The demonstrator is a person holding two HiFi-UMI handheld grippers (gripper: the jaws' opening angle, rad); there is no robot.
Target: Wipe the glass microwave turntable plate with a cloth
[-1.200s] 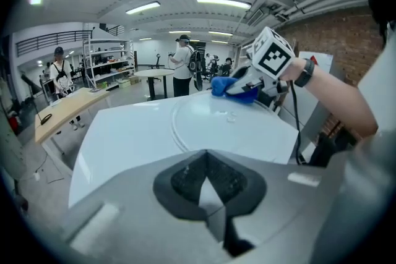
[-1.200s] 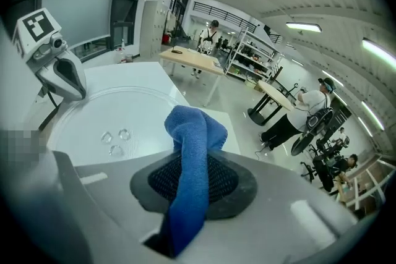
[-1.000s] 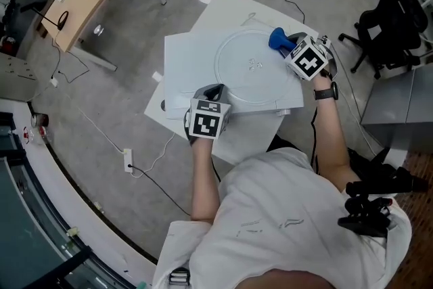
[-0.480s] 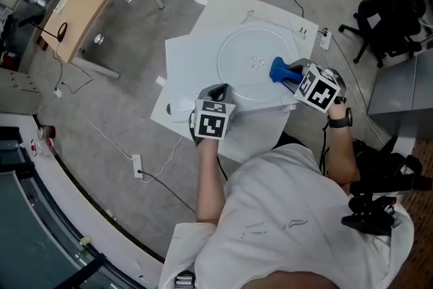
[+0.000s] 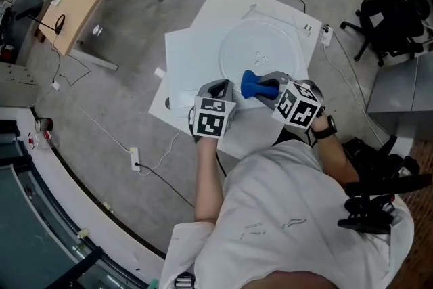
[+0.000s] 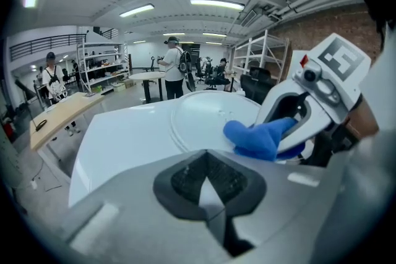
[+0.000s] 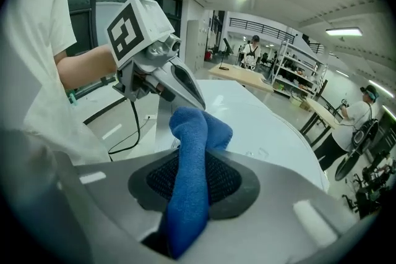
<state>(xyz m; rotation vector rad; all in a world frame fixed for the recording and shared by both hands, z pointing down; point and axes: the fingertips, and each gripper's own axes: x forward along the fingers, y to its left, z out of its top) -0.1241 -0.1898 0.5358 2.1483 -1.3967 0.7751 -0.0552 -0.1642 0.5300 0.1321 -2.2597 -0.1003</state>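
Right fingers [image 7: 281, 195] tight on blue cloth [image 7: 197, 133]

A white table top [image 5: 193, 57] stands on the grey floor [image 5: 122, 98]. It is built of flat white boards that overlap at slightly different angles. The round glass turntable plate [image 5: 260, 44] lies flat on it, toward the right edge. A few small pale objects [image 5: 306, 28] sit by the far right corner. A small dark round mark [image 5: 167, 105] shows at the near left corner.
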